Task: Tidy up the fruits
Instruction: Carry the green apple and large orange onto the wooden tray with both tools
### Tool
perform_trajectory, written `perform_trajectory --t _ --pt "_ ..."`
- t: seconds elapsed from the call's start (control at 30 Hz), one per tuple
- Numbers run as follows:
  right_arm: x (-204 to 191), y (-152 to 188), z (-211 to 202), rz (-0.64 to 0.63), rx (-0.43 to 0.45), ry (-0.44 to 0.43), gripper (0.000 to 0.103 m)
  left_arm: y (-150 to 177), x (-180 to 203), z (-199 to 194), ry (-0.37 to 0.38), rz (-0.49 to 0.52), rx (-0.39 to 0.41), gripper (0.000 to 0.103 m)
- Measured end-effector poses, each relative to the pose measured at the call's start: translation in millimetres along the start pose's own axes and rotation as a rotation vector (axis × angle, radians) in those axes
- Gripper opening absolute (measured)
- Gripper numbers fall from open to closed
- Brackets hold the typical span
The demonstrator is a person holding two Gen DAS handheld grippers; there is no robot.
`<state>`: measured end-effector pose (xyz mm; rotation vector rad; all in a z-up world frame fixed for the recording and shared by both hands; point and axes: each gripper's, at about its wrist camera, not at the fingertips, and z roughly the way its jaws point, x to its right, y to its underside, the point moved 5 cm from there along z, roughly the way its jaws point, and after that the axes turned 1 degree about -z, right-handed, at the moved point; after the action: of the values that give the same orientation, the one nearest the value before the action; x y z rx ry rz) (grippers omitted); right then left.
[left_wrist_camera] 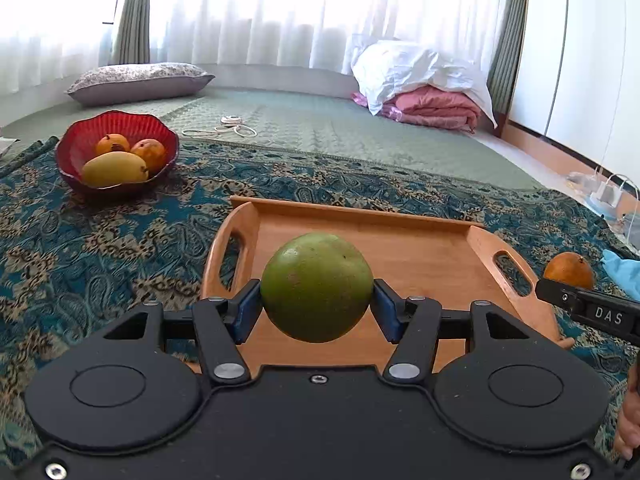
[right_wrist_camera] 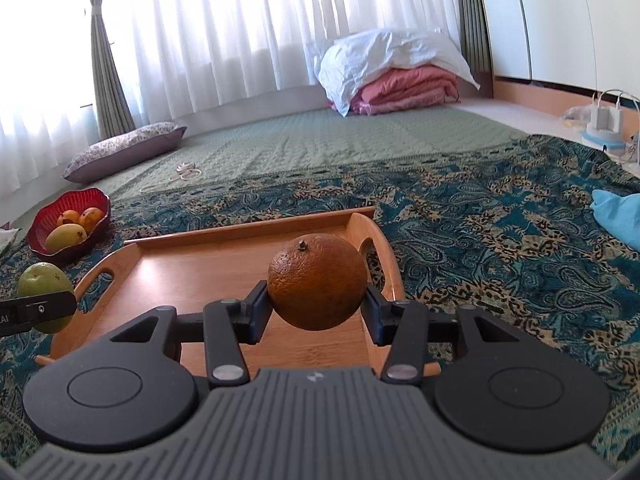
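So two fruits are being carried at once here, both held up over the wooden tray (left_wrist_camera: 400, 240), which is what every place below is given against. A green round fruit (left_wrist_camera: 317, 286), some green citrus by the look of it, is pinched across its widest part by the jaws of the left gripper (left_wrist_camera: 317, 304), above the tray's middle. An orange (right_wrist_camera: 318, 280) is pinched the same way by the right gripper (right_wrist_camera: 318, 304), stem end up, over the tray's right side near its handle cutout. A grip across the middle is probably used so the round skins can't squirt out of the blue pads. The tray floor looks bare, so it's guessed as the drop-off spot. The red bowl (left_wrist_camera: 80, 140) sits on the patterned rug (left_wrist_camera: 100, 240), beyond the tray's far-left corner and well apart from it, with a yellow mango (left_wrist_camera: 114, 169) and two small orange fruits (left_wrist_camera: 149, 153) left inside, maybe waiting to be sorted.
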<state>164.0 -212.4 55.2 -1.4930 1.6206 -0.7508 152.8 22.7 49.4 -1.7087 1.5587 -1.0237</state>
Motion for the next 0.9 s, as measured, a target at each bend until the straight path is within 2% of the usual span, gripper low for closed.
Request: perform_trajectory --t 0.2,0.53,0.9 --pt "4.9 -12.0 29.1 -0.012 -0.074 -0.012 0.052 -13.5 0.1 30.9 0.001 -0.014 -0.064 0.056" --pt "5.4 -8.0 65.5 -0.012 -0.192 -0.032 0.052 -10.3 -2.6 69.4 -0.032 -0.011 -0.138 0.056" --pt "6.9 3.5 78.4 -0.014 -0.231 -0.018 0.052 3.4 -1.8 82.8 -0.044 0.003 -0.173 0.056"
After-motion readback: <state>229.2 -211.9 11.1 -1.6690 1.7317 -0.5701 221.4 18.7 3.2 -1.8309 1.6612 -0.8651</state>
